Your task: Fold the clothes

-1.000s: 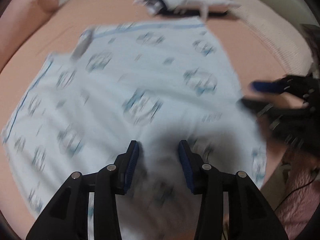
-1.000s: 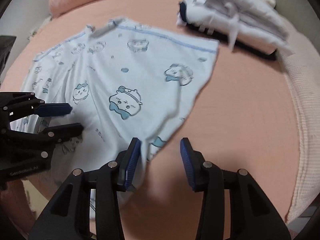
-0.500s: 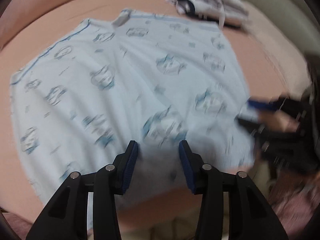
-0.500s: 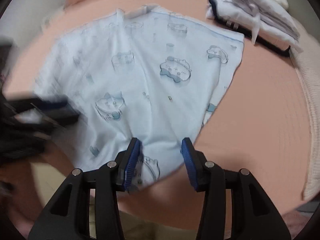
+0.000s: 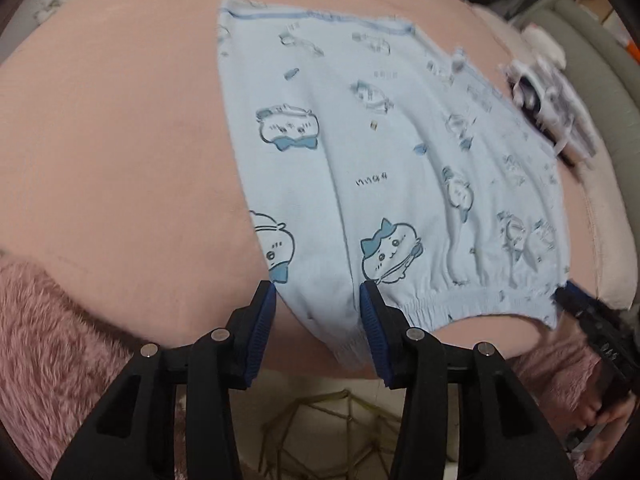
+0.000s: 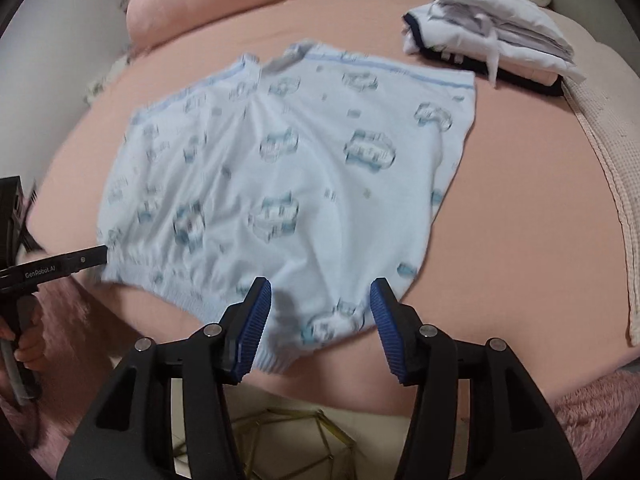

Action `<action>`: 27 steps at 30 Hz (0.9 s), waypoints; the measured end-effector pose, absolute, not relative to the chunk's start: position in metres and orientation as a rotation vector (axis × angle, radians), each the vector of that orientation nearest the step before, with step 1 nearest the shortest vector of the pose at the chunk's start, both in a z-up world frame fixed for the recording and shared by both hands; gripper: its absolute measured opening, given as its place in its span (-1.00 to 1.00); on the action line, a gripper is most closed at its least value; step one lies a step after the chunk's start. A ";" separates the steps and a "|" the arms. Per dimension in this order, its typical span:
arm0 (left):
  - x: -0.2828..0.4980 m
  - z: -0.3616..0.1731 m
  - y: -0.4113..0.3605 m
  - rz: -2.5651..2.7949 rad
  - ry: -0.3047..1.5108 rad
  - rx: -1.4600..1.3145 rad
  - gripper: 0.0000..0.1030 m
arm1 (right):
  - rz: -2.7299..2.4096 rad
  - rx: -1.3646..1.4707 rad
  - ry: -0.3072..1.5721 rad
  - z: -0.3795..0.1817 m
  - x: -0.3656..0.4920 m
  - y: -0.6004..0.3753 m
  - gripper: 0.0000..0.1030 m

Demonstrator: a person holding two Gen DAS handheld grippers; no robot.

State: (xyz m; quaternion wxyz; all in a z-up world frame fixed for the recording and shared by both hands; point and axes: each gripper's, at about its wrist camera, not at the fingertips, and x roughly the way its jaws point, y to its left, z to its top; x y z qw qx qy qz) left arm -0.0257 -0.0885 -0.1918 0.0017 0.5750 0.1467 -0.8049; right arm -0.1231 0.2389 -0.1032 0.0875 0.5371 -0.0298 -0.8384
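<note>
A pale blue garment (image 5: pixel 400 168) printed with cartoon animals lies spread flat on the pink bed (image 5: pixel 120 140), its ribbed hem nearest me. My left gripper (image 5: pixel 318 312) stands open astride the hem's near left corner, and the cloth runs between the pads without being pinched. In the right wrist view the garment (image 6: pixel 304 168) is blurred. There my right gripper (image 6: pixel 320 308) straddles the hem's near right corner. Its jaws are opening and the pads are clear of the cloth. Each gripper shows at the other view's edge: the right gripper (image 5: pixel 576 304) and the left gripper (image 6: pixel 80 260).
A stack of folded clothes (image 6: pixel 492 40) sits at the bed's far right, also visible as the stack (image 5: pixel 552 92). A pink pillow (image 6: pixel 200 4) lies at the far left, and a cream knitted blanket (image 6: pixel 608 184) runs along the right edge. Pink fluffy fabric (image 5: pixel 52 320) and a gold wire frame (image 6: pixel 288 440) are below the near edge.
The left gripper has swung from over the garment's middle to its near left corner. The right gripper's jaws have widened over the near right corner. The garment now lies flatter.
</note>
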 end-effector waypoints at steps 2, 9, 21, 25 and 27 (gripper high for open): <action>-0.025 -0.188 -0.092 -2.497 0.455 1.779 -0.11 | -2.520 1.614 -0.079 -0.113 -0.114 0.234 0.02; -0.017 -0.197 -0.091 -2.557 0.716 1.793 -0.21 | -2.580 1.683 -0.210 -0.126 -0.143 0.244 0.04; -0.006 -0.196 -0.123 -2.474 0.817 1.881 -0.71 | -2.600 1.654 -0.149 -0.111 -0.140 0.230 0.06; -0.009 -0.186 -0.139 -2.502 0.895 1.800 -0.22 | -2.559 1.746 -0.146 -0.130 -0.144 0.233 0.06; -0.016 -0.183 -0.149 -2.506 0.888 1.741 -0.22 | -2.568 1.703 -0.196 -0.123 -0.141 0.239 0.06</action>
